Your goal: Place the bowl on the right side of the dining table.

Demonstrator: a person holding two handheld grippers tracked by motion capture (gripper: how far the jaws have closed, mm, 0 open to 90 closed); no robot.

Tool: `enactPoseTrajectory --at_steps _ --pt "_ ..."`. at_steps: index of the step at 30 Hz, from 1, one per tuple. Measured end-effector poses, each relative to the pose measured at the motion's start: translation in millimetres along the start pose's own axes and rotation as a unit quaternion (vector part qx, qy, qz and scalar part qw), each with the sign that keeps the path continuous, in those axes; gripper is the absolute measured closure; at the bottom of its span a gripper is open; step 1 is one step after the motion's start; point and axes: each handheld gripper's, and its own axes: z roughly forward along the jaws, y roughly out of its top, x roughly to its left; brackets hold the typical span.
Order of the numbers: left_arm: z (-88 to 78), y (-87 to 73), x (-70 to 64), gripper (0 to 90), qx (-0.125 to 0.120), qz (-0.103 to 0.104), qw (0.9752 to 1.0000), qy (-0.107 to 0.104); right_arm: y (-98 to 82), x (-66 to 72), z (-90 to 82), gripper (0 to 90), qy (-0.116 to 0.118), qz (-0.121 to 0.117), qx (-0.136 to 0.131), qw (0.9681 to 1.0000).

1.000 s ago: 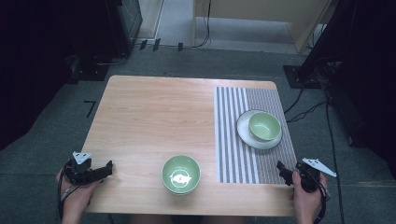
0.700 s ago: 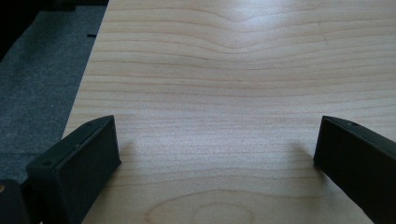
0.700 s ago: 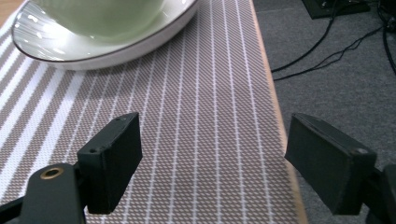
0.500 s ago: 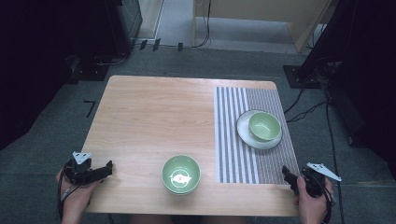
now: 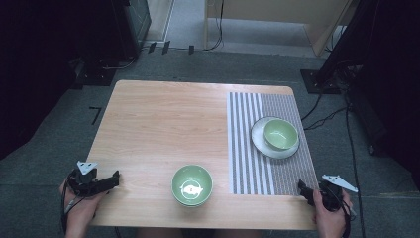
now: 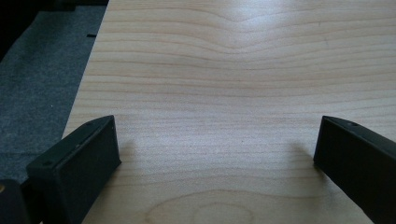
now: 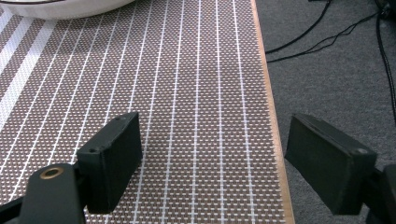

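Resting at the near edge of the tabletop (image 5: 163, 124), both grippers are idle, holding nothing. The left gripper (image 5: 106, 181) sits at the near-left corner, jaws spread wide over bare wood in the left gripper view, nothing between them. The right gripper (image 5: 308, 191) sits at the near-right corner; in the right gripper view its jaws are also spread, one over the placemat (image 7: 187, 93), the other out past the table edge above the floor.

Step, as I judge it: start pose or pause, no grasp begun. Nearest things: a green bowl (image 5: 192, 185) at the near edge, about mid-width, well apart from both grippers, and a second green bowl (image 5: 281, 134) sitting in a white plate (image 5: 262, 146) on the placement toward the right edge. Likely work is moving or stacking bowls. Next move would call for one gripper lifting, reaching inward over the near bowl and closing the jaws on its rim; the rim is thin and curved, so one jaw inside, one outside.

Materials: tabletop is pale wood with visible grain, smooth, rounded corners. Placemat is woven, brown-grey with white stripes, rectangular, dotted weave texture. Bowls are round, glossy, ceramic-looking; the near one has a pale mark in its bottom. Plate is round, shallow, glazed. Jaws are black, blocky, matte pads. Grey carpet surrounds the table.
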Motion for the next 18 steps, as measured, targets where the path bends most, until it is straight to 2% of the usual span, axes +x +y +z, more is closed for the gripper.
enactPoseTrajectory --at_steps 18 --pt "0.0 0.0 0.0 0.0 0.0 0.0 1.0 0.0 -0.4 -1.2 0.1 18.6 0.006 0.008 0.004 0.9999"
